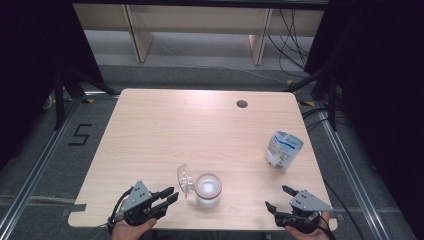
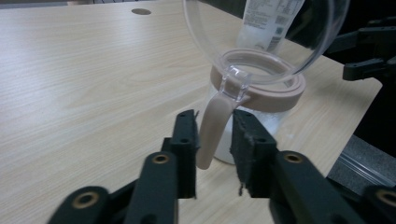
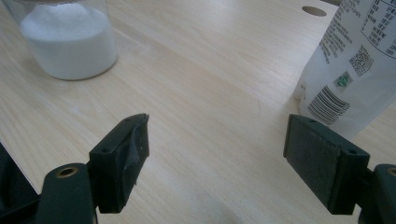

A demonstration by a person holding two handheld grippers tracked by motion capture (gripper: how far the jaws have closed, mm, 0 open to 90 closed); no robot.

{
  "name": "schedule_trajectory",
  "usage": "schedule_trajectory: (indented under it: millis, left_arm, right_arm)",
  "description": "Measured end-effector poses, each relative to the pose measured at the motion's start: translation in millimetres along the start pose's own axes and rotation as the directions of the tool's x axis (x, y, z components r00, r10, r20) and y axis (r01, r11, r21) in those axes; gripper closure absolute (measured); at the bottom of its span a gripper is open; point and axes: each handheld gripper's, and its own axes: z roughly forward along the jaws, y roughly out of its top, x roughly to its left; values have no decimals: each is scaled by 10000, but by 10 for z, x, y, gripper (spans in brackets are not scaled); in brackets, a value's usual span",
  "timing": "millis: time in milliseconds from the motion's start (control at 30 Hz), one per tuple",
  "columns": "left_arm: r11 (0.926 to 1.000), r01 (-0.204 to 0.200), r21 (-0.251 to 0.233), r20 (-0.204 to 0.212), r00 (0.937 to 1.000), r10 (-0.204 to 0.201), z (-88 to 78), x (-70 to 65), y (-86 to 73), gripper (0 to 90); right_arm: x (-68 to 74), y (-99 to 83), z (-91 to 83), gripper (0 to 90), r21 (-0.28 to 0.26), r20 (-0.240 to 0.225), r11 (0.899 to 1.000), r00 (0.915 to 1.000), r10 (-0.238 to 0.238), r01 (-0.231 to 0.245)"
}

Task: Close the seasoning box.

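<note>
A clear jar (image 1: 208, 196) of white powder with a pink rim (image 2: 280, 95) stands near the table's front edge. Its clear lid (image 1: 185, 177) is flipped open to the left. In the left gripper view a pink tab (image 2: 212, 130) hangs from the lid's hinge, and my left gripper (image 2: 215, 140) has its pads against both sides of that tab. My left gripper (image 1: 174, 194) lies just left of the jar. A white and blue pouch (image 1: 283, 150) stands upright at the right. My right gripper (image 1: 279, 197) is open in front of the pouch (image 3: 350, 70), with nothing between its fingers (image 3: 217, 154).
The wooden table (image 1: 200, 130) has a round cable hole (image 1: 242, 104) at the back right. The jar (image 3: 70, 42) sits off to the left in the right gripper view. Dark curtains and floor rails flank the table.
</note>
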Motion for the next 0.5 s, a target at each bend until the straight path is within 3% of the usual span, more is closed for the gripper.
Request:
schedule_trajectory:
  millis: [167, 200, 233, 267, 300, 500]
  left_arm:
    - [9999, -141, -19, -32, 9999, 141, -3, -52, 22, 887]
    - [9998, -195, 26, -70, 9998, 195, -7, -58, 29, 893]
    - [9996, -256, 71, -158, 9995, 257, -13, -65, 38, 894]
    - [9999, -116, -70, -108, 9999, 116, 1, -72, 40, 895]
    - [9996, -298, 33, -179, 9994, 298, -9, -71, 51, 895]
    - [9985, -539, -86, -149, 9984, 538, 8, -76, 102, 895]
  right_arm:
    - [-5, 2, 10, 235, 1, 10, 9999, 9999, -144, 144]
    - [16, 1, 3, 236, 69, 88, 10000, 10000, 44, -44]
    - [-4, 4, 10, 237, -72, 202, 9997, 9995, -250, 251]
    - [1, 4, 18, 237, -115, 94, 9997, 9997, -226, 227]
    - [2, 7, 15, 238, -90, 187, 9993, 9991, -375, 377]
    - [5, 6, 15, 238, -69, 229, 9994, 9991, -352, 353]
